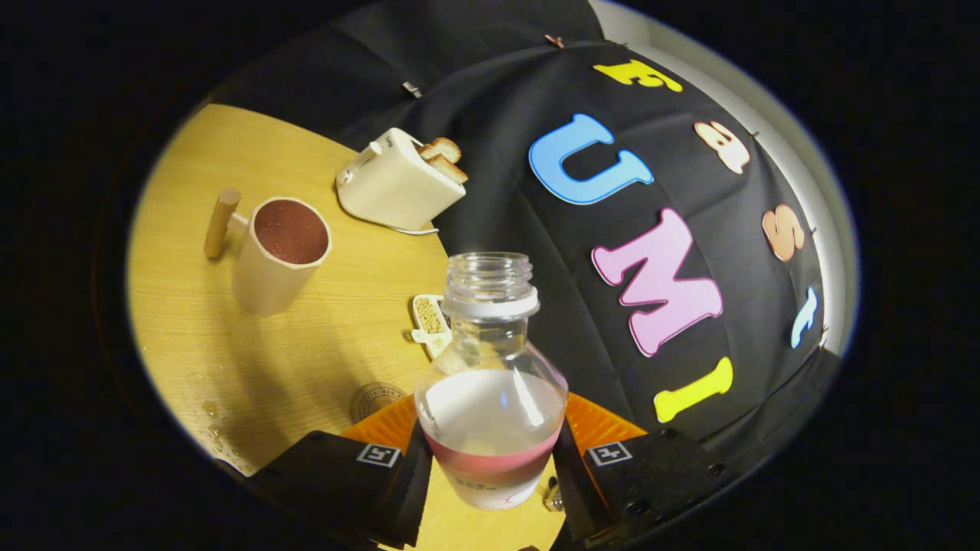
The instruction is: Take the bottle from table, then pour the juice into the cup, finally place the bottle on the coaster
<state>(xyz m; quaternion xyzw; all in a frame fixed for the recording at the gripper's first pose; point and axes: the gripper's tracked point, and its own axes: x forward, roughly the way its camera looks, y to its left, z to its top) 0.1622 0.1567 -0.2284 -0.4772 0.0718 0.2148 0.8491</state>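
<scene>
Clear uncapped plastic bottle (490, 383), partly filled, sits clamped between your gripper's (490, 478) fingers; beige wooden-handled cup (277, 256) stands beyond on the wooden table (337, 337).

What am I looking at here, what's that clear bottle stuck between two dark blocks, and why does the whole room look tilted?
This is one picture from a camera riding on a handheld two-finger gripper, a clamp that a person carries; the lens looks forward along its fingers. The fisheye lens bends the scene, and the gripper is tipped, so the wooden table looks slanted. Both fingers press on an uncapped clear bottle, partly filled with liquid. Beyond it on the table stand a cup with a wooden handle, a toaster holding toast, a small dish of beans, and a round coaster just ahead of the fingers. Some droplets lie on the table.
</scene>
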